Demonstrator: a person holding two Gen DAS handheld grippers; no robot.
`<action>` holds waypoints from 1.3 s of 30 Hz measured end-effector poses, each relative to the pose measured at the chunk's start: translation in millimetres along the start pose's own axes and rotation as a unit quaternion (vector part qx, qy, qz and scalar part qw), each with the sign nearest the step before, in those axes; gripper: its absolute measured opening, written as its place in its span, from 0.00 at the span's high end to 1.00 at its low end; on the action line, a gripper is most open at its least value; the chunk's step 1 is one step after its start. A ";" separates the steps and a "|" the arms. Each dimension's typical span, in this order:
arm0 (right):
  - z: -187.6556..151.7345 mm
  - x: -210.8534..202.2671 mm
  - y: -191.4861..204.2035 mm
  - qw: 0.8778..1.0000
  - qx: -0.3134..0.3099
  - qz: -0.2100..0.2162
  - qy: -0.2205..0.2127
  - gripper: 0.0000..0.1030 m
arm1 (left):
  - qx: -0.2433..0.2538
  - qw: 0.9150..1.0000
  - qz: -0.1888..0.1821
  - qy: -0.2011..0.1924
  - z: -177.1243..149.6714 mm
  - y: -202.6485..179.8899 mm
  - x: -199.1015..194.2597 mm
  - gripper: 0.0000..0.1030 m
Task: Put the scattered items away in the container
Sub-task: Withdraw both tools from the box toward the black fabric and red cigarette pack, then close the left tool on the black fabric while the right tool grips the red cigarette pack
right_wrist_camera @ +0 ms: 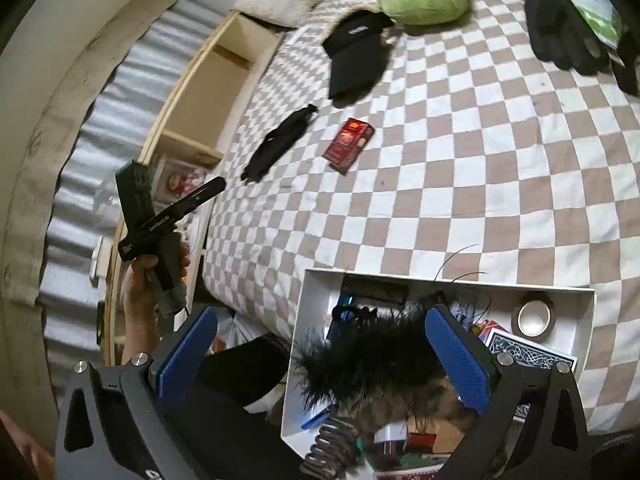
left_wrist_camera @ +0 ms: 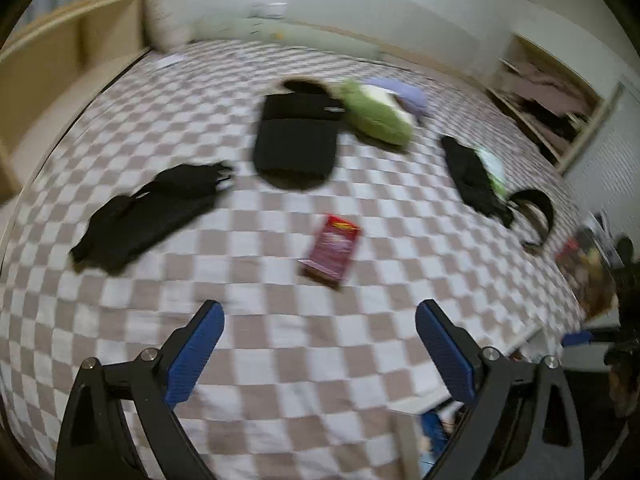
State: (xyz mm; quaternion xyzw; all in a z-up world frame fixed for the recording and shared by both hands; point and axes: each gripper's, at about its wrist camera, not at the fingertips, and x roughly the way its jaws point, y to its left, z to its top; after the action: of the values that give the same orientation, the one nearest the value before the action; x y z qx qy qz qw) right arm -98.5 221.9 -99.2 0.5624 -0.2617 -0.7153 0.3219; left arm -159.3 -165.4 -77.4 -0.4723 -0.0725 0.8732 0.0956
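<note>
My left gripper (left_wrist_camera: 320, 312) is open and empty above the checkered bedspread (left_wrist_camera: 280, 360). Just beyond its fingertips lies a small red box (left_wrist_camera: 332, 250). Farther off are a black pouch (left_wrist_camera: 296, 140), a black cloth strip (left_wrist_camera: 148, 216), a green plush (left_wrist_camera: 376, 114) and a black glove (left_wrist_camera: 472, 176). My right gripper (right_wrist_camera: 322, 316) stands open with nothing held, over the white container (right_wrist_camera: 440, 278). The container holds a black feathery item (right_wrist_camera: 372, 356), a tape roll (right_wrist_camera: 534, 316), a card deck (right_wrist_camera: 528, 354) and other small things. The right wrist view also shows the red box (right_wrist_camera: 348, 144).
A wooden shelf unit (right_wrist_camera: 208, 80) runs along the bed's left side, with a curtain (right_wrist_camera: 80, 160) behind it. A hand (right_wrist_camera: 140, 280) holds the left gripper there, off the bed's edge. A black round band (left_wrist_camera: 536, 212) lies near the glove.
</note>
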 end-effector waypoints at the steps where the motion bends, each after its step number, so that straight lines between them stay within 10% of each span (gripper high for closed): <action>1: 3.0 2.4 -2.6 1.000 0.008 -0.002 0.002 0.00 | -0.017 1.000 0.009 0.000 0.3 15.6 3.4 0.03; 14: 38.6 45.9 1.1 0.998 0.049 -0.018 0.022 0.00 | -0.238 0.971 0.000 -0.011 -9.3 172.0 27.7 0.03; 29: 82.2 142.3 7.3 0.982 0.173 0.062 0.048 0.00 | -0.363 0.928 -0.058 -0.068 3.2 247.2 79.7 0.03; 39: 115.1 202.7 8.0 0.976 0.212 0.035 0.038 0.00 | -0.335 0.938 -0.036 -0.086 23.9 243.5 97.4 0.04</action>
State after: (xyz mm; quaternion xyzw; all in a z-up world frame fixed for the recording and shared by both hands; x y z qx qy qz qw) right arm -241.5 65.1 -195.7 0.6355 -0.4146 -0.6096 0.2295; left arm -255.5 -379.9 -196.3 -0.3969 -0.3856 0.8318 -0.0438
